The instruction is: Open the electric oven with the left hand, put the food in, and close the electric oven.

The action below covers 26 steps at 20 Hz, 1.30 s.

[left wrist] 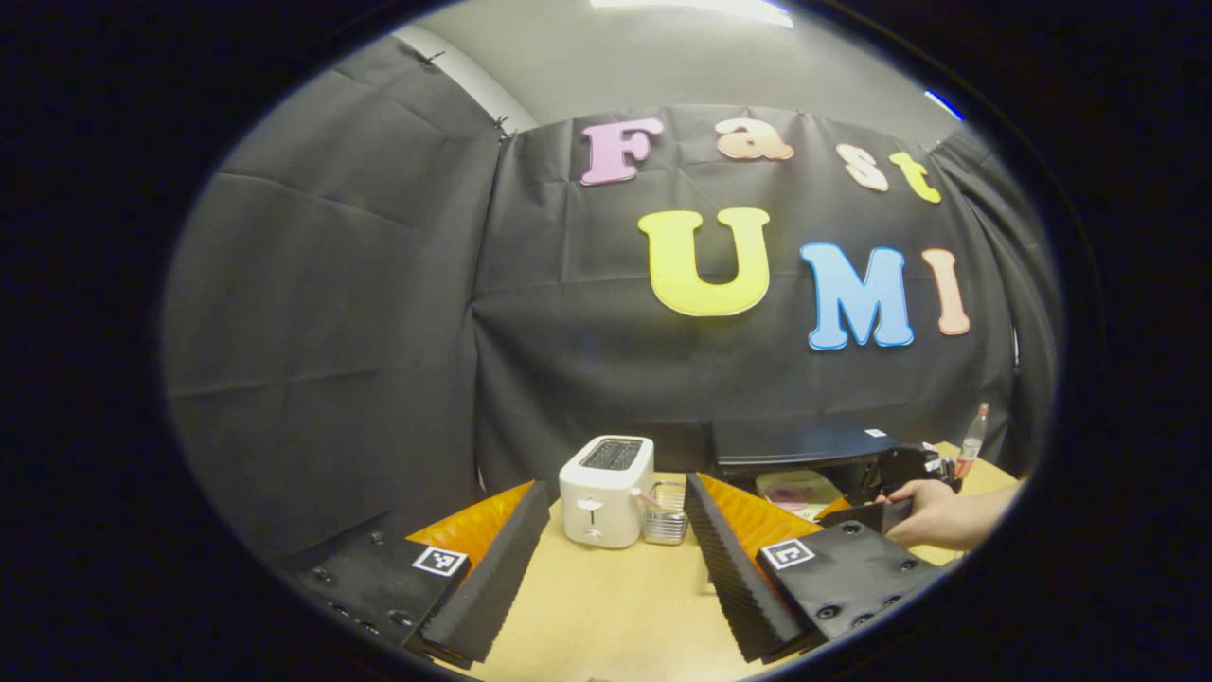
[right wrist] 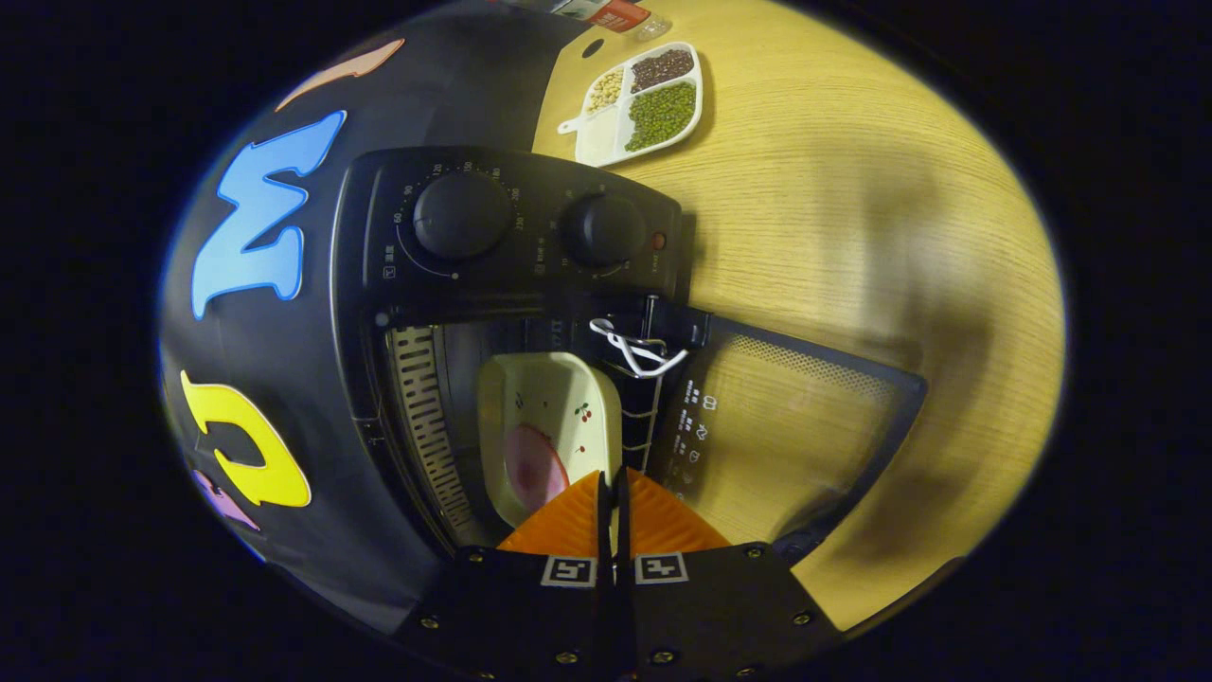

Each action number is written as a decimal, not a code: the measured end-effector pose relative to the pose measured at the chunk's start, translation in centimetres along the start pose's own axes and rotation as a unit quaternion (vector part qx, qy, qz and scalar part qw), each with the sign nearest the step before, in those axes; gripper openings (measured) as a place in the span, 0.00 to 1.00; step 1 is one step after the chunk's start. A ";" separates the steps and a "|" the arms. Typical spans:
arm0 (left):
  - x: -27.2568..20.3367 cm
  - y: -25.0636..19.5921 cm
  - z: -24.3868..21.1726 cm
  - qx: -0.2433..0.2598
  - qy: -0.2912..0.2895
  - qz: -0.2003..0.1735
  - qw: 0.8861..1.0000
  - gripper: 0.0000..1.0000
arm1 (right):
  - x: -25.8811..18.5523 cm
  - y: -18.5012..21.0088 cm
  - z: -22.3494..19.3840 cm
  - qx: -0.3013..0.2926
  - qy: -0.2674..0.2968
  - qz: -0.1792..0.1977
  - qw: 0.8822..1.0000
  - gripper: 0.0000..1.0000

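Note:
The black electric oven [right wrist: 511,227] stands with its door [right wrist: 795,426] folded down and open. Inside sits a cream plate [right wrist: 559,398] carrying a pink slice of food [right wrist: 532,464]. My right gripper [right wrist: 611,488] is shut on the plate's near rim, at the oven's mouth. In the left gripper view, the oven [left wrist: 805,440] is at the far right, with the plate [left wrist: 791,491] in its opening and a hand [left wrist: 937,511] holding the right gripper [left wrist: 895,472] there. My left gripper [left wrist: 617,485] hangs open above the table, well to the left of the oven, with nothing between its fingers.
A white toaster [left wrist: 606,491] stands ahead of the left gripper, a small clear container [left wrist: 666,511] beside it. A divided white dish of beans [right wrist: 644,104] and a bottle [left wrist: 971,438] lie beyond the oven. The wooden table [left wrist: 615,606] is bare near me.

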State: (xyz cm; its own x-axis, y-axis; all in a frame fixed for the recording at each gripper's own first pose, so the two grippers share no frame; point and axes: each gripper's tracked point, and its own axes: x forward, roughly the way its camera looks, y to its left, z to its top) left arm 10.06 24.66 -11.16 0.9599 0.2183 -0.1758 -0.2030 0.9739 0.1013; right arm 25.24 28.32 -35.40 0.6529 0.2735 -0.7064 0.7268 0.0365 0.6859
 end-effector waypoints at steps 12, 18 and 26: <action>-0.7 -0.6 0.9 0.001 -0.014 -0.001 1.000 0.97 | -1.7 2.7 -2.2 -0.025 0.036 0.070 0.997 0.67; -1.8 -3.1 1.5 -0.005 -0.023 -0.020 1.000 0.97 | -6.5 1.9 -2.5 -0.117 0.050 0.068 0.989 0.97; -1.4 -7.3 -0.1 -0.014 -0.009 -0.064 0.998 1.00 | -14.1 2.1 -0.5 -0.355 0.015 0.117 0.927 0.97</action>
State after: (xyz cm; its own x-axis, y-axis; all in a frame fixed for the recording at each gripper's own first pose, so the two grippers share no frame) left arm 10.16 17.24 -11.70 0.9816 0.0914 -0.1677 -0.0837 0.9951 0.0523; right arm 17.42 24.96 -23.92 0.7606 0.3798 -0.5265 0.2356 0.5942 0.7690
